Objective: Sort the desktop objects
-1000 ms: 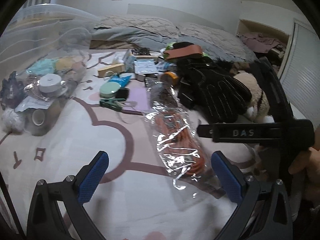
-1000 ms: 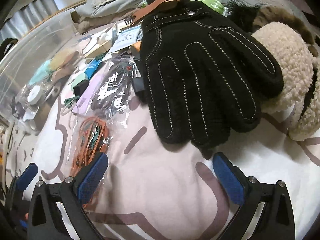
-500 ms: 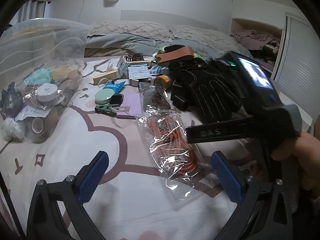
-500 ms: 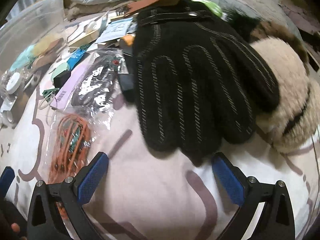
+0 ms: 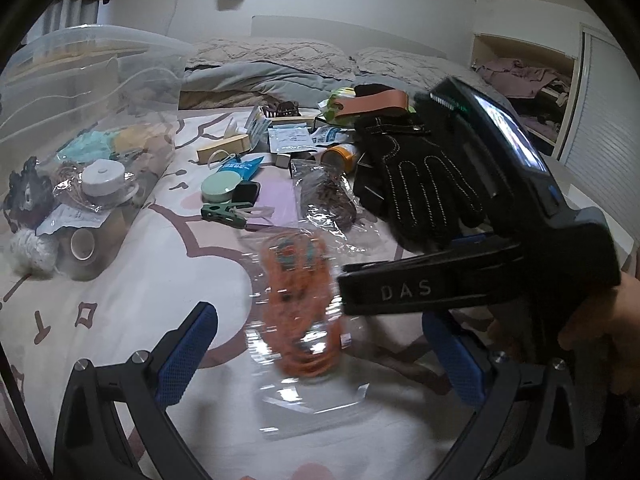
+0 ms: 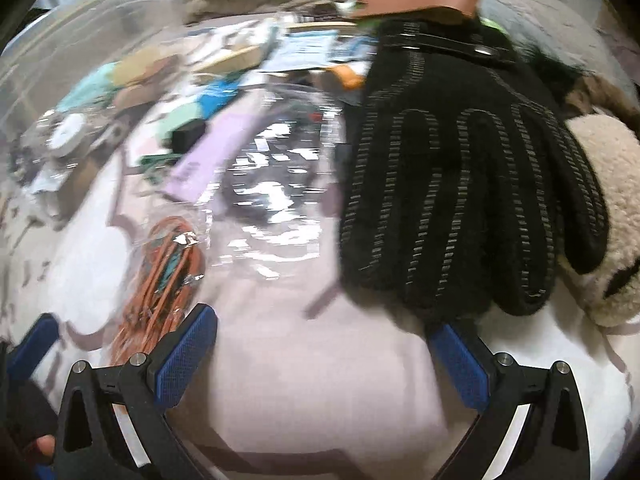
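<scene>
A clear bag of orange cord (image 5: 302, 304) lies on the white bedspread, straight ahead of my open left gripper (image 5: 320, 360). Black stitched gloves (image 6: 460, 160) lie ahead of and to the right of my open right gripper (image 6: 324, 356), whose right finger (image 6: 460, 364) sits just under their fingertips. In the left wrist view the gloves (image 5: 416, 184) lie beyond the right gripper's black body (image 5: 480, 272), held by a hand (image 5: 600, 328). The same orange cord bag (image 6: 160, 272) lies left of the right gripper. Nothing is held in either gripper.
A clear storage bin (image 5: 80, 120) with several small items stands at the left. A green clip (image 5: 224, 214), round green tin (image 5: 218, 188), purple card (image 5: 280, 204), a dark-filled bag (image 5: 328, 200) and packets clutter the middle. A cream plush toy (image 6: 608, 216) lies right of the gloves.
The right gripper has swung left and nearer the gloves, blurring its view. The left gripper has pulled back and tilted, so the orange cord bag now sits between its fingers' line.
</scene>
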